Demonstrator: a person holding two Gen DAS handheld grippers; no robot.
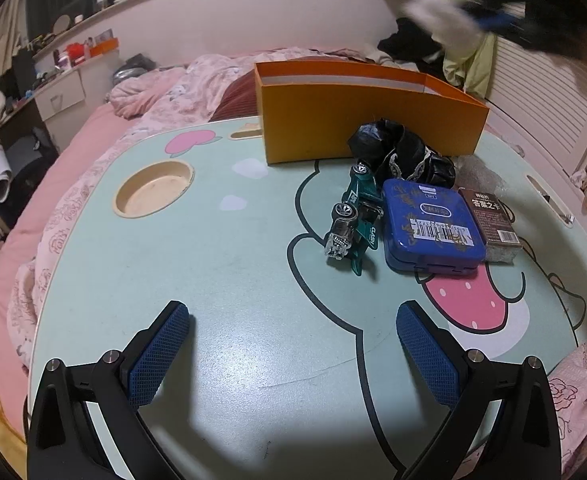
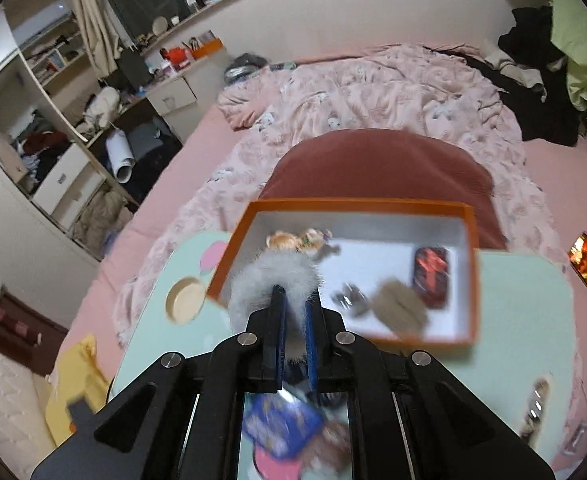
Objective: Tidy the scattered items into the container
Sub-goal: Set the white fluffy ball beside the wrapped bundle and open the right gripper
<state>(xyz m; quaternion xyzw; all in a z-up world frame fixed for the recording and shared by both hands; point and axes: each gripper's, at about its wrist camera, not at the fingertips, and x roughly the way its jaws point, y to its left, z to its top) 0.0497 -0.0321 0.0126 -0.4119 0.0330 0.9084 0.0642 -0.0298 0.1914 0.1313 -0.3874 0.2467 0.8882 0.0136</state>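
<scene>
An orange box stands at the far side of the mint lap table. In front of it lie a black bundle, a green toy car, a blue tin and a brown card pack. My left gripper hangs open over bare table, short of these items. My right gripper is shut on a white fluffy item, held above the near left part of the orange box. The left wrist view shows that fluffy item blurred, high above the box.
Inside the box lie small dolls, a red-and-black case, a little metal car and a brown fuzzy piece. A round cup recess sits at the table's left. Pink bedding and a red cushion surround it.
</scene>
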